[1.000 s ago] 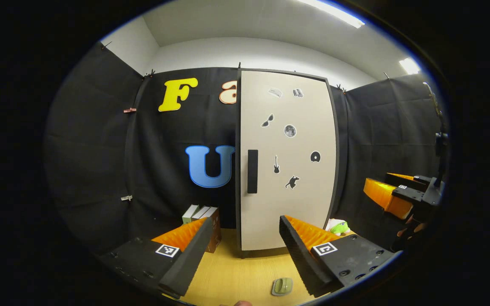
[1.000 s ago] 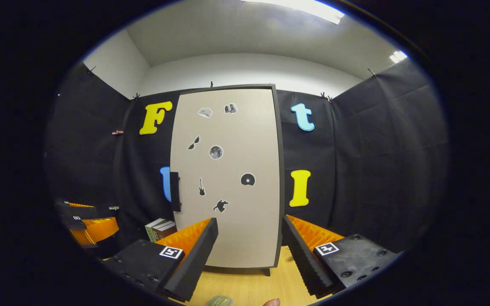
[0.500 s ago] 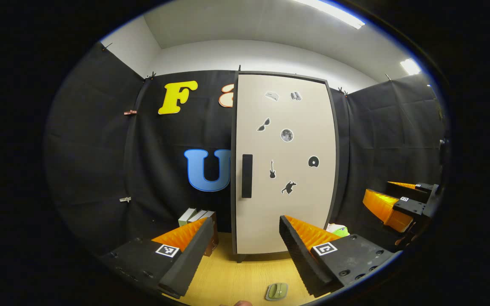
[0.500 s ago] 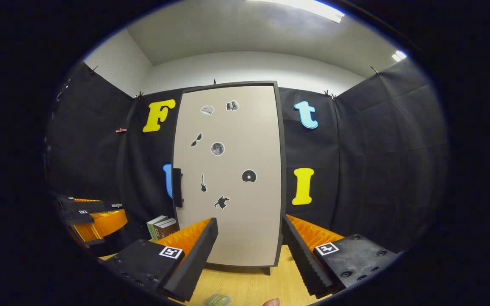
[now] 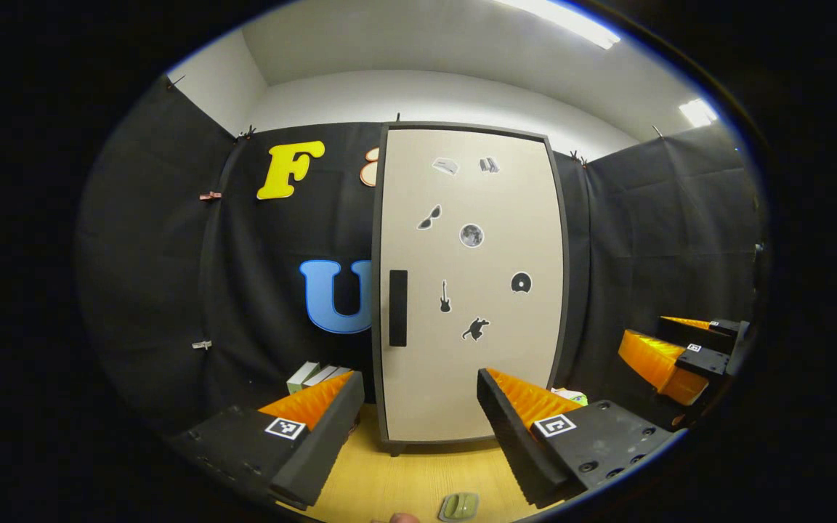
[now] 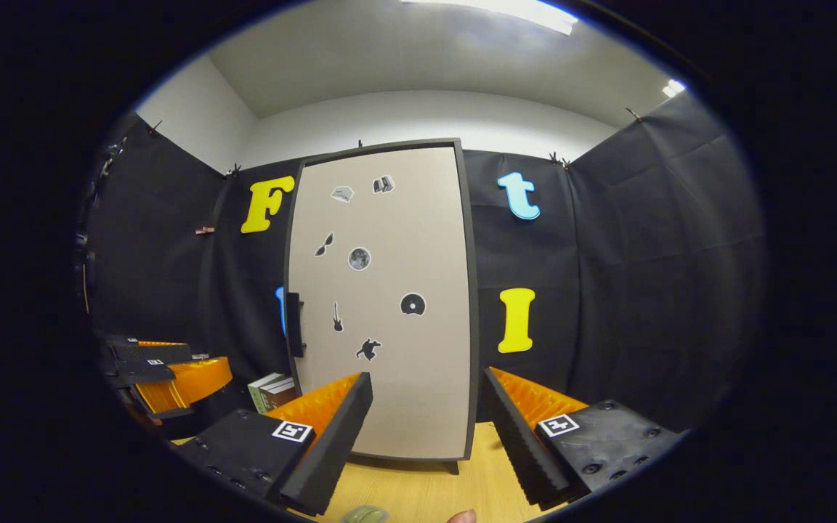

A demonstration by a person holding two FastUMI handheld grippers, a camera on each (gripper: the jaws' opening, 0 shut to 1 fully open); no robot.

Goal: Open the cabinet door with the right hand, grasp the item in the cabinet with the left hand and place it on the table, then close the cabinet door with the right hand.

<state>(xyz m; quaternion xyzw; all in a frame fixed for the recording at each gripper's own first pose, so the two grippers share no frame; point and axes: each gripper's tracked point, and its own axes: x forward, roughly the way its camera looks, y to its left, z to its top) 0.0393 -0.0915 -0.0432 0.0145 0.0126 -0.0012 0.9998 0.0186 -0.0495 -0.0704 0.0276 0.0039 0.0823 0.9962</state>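
While the cabinet door stands shut, its handle at the left edge, a small green item lies on the near table; both the left gripper and right gripper hang open and empty, well short of the door; this fits either a cabinet yet to be opened or one closed again, the item perhaps already set out.

The cabinet door has slid leftward in both views; both tools stay apart.
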